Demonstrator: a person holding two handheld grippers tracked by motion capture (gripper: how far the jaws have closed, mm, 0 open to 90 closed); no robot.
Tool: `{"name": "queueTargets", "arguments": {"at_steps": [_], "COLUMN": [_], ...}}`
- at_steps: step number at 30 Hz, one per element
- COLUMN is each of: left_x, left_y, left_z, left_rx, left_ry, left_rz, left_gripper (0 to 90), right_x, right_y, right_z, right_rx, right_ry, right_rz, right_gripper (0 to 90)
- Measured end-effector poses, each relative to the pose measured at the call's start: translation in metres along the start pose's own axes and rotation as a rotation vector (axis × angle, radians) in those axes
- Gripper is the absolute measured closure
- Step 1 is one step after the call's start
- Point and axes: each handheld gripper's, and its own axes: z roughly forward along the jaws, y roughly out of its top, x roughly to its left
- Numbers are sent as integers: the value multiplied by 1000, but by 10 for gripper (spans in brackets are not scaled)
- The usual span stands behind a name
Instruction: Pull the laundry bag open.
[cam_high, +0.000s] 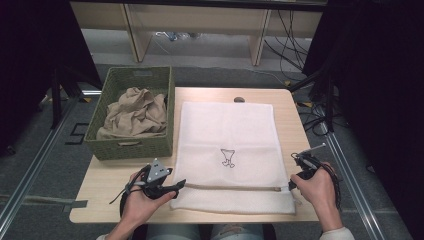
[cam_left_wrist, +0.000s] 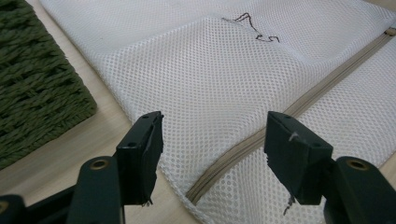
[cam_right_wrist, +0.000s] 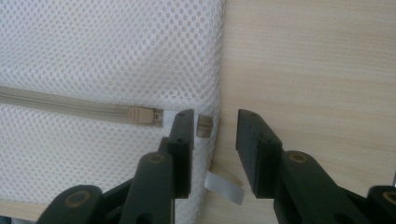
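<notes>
A white mesh laundry bag (cam_high: 227, 130) lies flat on the wooden table (cam_high: 102, 182), with a beige zipper (cam_high: 232, 188) along its near side and a small stitched figure (cam_high: 228, 157) in the middle. My left gripper (cam_high: 176, 186) rests at the zipper's left end; its jaws stand open over the mesh and the zipper (cam_left_wrist: 243, 144), gripping nothing (cam_left_wrist: 215, 135). My right gripper (cam_high: 294, 183) sits at the bag's right edge. Its jaws (cam_right_wrist: 212, 126) are open, with the zipper's pull tab (cam_right_wrist: 204, 126) lying loose between them and the slider (cam_right_wrist: 140, 115) just to their left.
A green woven basket (cam_high: 131, 146) holding a crumpled beige cloth (cam_high: 134, 112) stands on the table's left side, close to the bag's left edge. A white label (cam_right_wrist: 225, 186) sticks out of the bag's right corner. Bare wood lies right of the bag (cam_right_wrist: 317, 70).
</notes>
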Motion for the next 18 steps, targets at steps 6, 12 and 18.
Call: {"name": "queueTargets", "arguments": {"at_steps": [6,12,18], "left_x": [1,-1,-3], "left_y": [1,7,10], "left_z": [4,7,10], "left_rx": [-1,-16,-11], "left_ry": [-12,-24,-32], "left_rz": [12,12,33], "left_gripper": [369,370,370], "right_x": [2,7,10], "right_y": [4,9,14], "right_z": [3,3,6], "right_rx": [19,26,31], "right_ry": [8,0,16], "right_rz": [33,54,57], "right_gripper": [670,663,660]}}
